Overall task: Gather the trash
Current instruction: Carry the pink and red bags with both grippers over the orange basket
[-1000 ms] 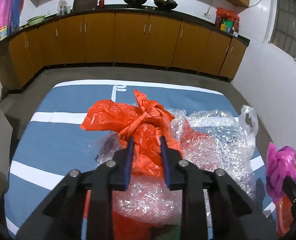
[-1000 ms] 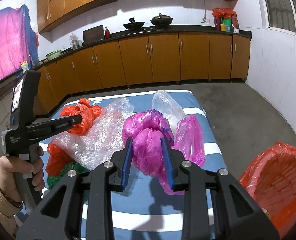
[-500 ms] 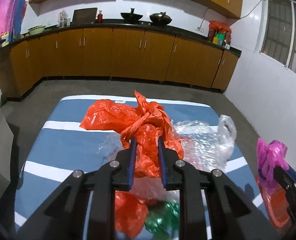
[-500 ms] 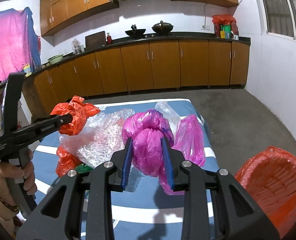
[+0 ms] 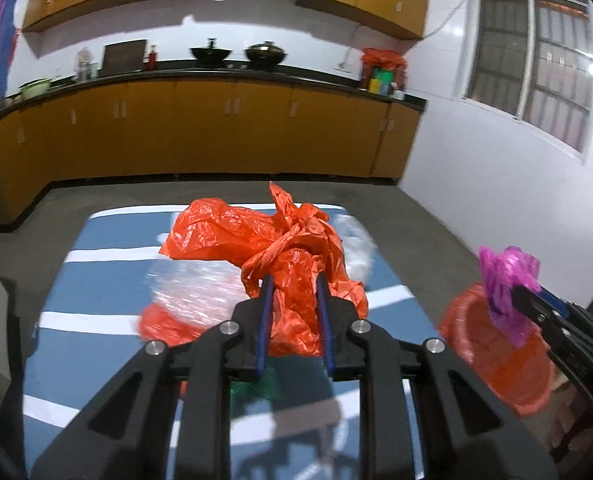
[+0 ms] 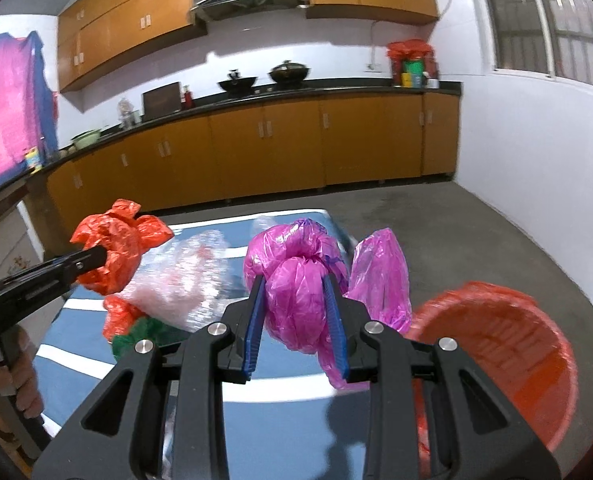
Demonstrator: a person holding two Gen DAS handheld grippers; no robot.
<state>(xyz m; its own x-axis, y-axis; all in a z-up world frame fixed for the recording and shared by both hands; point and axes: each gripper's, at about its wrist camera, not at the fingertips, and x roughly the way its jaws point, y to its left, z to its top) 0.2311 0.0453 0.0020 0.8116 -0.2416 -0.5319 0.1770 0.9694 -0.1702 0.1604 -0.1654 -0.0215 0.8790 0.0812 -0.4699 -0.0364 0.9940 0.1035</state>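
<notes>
My left gripper [image 5: 293, 280] is shut on a crumpled orange plastic bag [image 5: 292, 256], held above the blue striped table [image 5: 96, 320]. From the right wrist view the same orange plastic bag [image 6: 116, 248] hangs at the left gripper's tip. My right gripper [image 6: 294, 280] is shut on a knotted pink plastic bag [image 6: 296, 276], lifted off the table next to the orange bin [image 6: 504, 356]. In the left wrist view the pink plastic bag [image 5: 504, 280] hangs above the orange bin [image 5: 492, 352].
Bubble wrap [image 6: 184, 284], another orange bag [image 6: 120, 316] and a green bag [image 6: 144, 332] lie on the table [image 6: 280, 412]. Brown kitchen cabinets [image 5: 216, 132] line the far wall. Grey floor [image 6: 476, 232] surrounds the table. A person's hand [image 6: 20, 384] holds the left gripper's handle.
Both grippers have risen with their bags and swung right, toward the orange bin. The orange bag has come up off the bubble wrap. The pile on the table now sits lower in both views.
</notes>
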